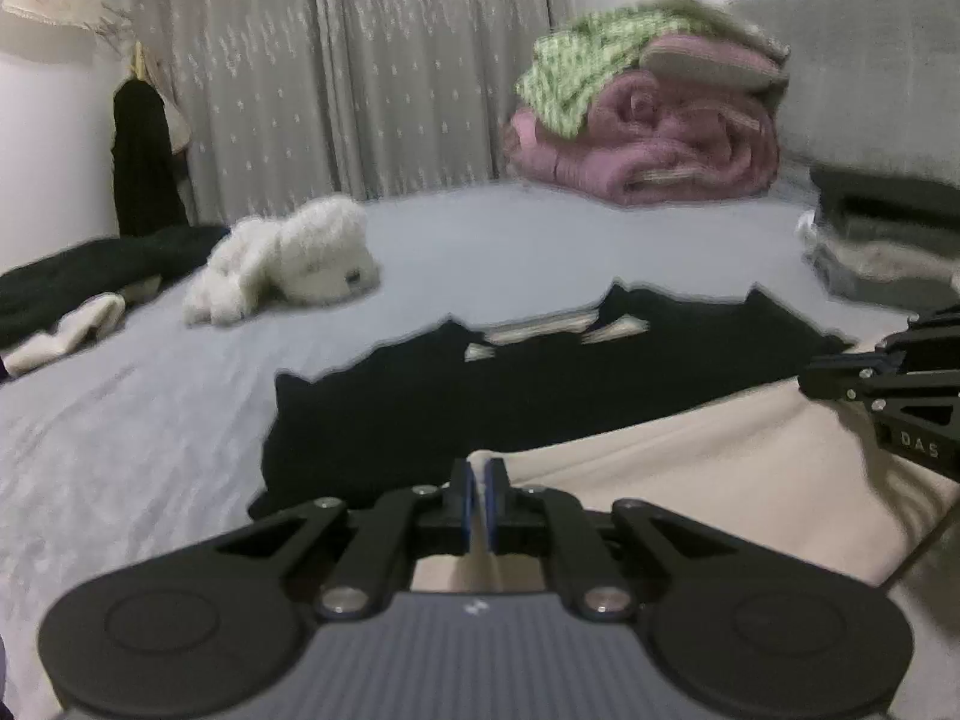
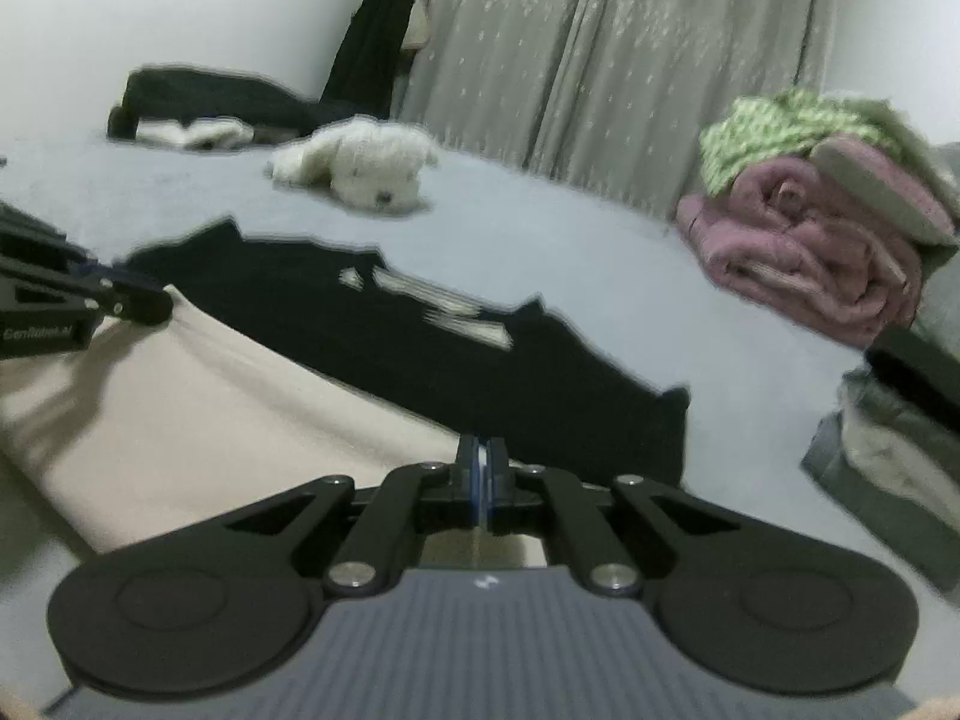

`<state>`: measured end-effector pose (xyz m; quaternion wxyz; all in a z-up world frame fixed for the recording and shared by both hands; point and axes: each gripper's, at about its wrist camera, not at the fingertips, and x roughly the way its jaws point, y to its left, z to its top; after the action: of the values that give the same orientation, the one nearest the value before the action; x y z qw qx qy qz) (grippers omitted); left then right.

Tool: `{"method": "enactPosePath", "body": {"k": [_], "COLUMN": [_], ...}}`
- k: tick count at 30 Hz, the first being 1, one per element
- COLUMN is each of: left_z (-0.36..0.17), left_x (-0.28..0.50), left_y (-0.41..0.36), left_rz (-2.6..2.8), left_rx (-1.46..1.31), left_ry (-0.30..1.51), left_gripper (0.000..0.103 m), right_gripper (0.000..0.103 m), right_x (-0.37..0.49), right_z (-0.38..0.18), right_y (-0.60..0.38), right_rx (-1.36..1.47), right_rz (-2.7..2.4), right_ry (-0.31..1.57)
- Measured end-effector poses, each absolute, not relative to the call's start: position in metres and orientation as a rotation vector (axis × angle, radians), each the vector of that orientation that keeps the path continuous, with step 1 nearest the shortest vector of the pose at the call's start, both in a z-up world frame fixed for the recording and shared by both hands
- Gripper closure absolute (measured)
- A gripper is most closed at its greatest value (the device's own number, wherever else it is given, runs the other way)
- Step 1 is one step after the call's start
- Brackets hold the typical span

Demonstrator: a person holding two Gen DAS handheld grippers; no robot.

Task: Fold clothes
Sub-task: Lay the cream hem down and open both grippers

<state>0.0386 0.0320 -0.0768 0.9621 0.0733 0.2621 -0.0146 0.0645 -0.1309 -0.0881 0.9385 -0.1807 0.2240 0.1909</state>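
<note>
A garment lies spread on the bed, with a black part bearing pale print and a beige part nearer to me. My left gripper is shut on the beige edge at its left corner, and a strip of fabric shows between the pads. In the right wrist view the beige part runs to the left and the black part lies beyond it. There my right gripper is shut on the beige edge at its right corner. Each gripper shows in the other's view: the right gripper and the left gripper.
The grey bed sheet carries a white fluffy item, dark clothes at the far left, a rolled pink blanket under a green cloth, and a folded pile at the right. A grey curtain hangs behind.
</note>
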Motion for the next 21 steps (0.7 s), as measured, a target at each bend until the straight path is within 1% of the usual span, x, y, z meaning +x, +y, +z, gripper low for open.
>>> {"method": "enactPosePath", "body": {"k": [1, 3, 4, 5, 6, 7, 8, 9, 10, 12, 14, 15, 16, 21], "left_z": [-0.082, -0.088, -0.087, -0.087, -0.086, -0.084, -0.083, -0.081, -0.081, -0.083, -0.086, -0.086, -0.085, -0.079], "left_x": [0.043, 0.046, 0.046, 0.045, 0.043, 0.042, 0.04, 0.039, 0.039, 0.04, 0.041, 0.04, 0.039, 0.029], "left_y": [0.031, 0.029, 0.028, 0.027, 0.027, 0.027, 0.028, 0.029, 0.032, 0.037, 0.045, 0.049, 0.053, 0.07], "left_rz": [-0.024, -0.015, -0.013, -0.005, 0.004, 0.013, 0.021, 0.029, 0.033, 0.042, 0.052, 0.055, 0.066, 0.118], "left_rx": [0.159, 0.178, 0.187, 0.191, 0.194, 0.193, 0.191, 0.19, 0.187, 0.18, 0.17, 0.168, 0.17, 0.171], "left_ry": [0.562, 0.581, 0.583, 0.579, 0.572, 0.561, 0.55, 0.54, 0.545, 0.562, 0.579, 0.582, 0.584, 0.583], "left_gripper": [0.093, 0.093, 0.093, 0.09, 0.083, 0.079, 0.071, 0.066, 0.065, 0.06, 0.058, 0.056, 0.056, 0.056], "right_gripper": [0.1, 0.098, 0.092, 0.09, 0.089, 0.089, 0.089, 0.088, 0.087, 0.086, 0.086, 0.083, 0.081, 0.08], "right_x": [0.068, 0.068, 0.067, 0.067, 0.066, 0.065, 0.064, 0.064, 0.065, 0.069, 0.076, 0.079, 0.081, 0.079], "right_z": [-0.094, -0.101, -0.101, -0.1, -0.099, -0.097, -0.096, -0.094, -0.093, -0.092, -0.095, -0.095, -0.095, -0.087], "right_y": [-0.129, -0.128, -0.127, -0.126, -0.126, -0.127, -0.129, -0.131, -0.132, -0.138, -0.148, -0.153, -0.157, -0.169], "right_rx": [-0.383, -0.406, -0.419, -0.425, -0.426, -0.424, -0.418, -0.41, -0.402, -0.379, -0.345, -0.333, -0.325, -0.318], "right_rz": [0.394, 0.395, 0.395, 0.392, 0.387, 0.386, 0.383, 0.376, 0.368, 0.346, 0.326, 0.319, 0.313, 0.261], "right_ry": [0.484, 0.489, 0.482, 0.479, 0.475, 0.469, 0.464, 0.462, 0.459, 0.473, 0.512, 0.519, 0.525, 0.536]}}
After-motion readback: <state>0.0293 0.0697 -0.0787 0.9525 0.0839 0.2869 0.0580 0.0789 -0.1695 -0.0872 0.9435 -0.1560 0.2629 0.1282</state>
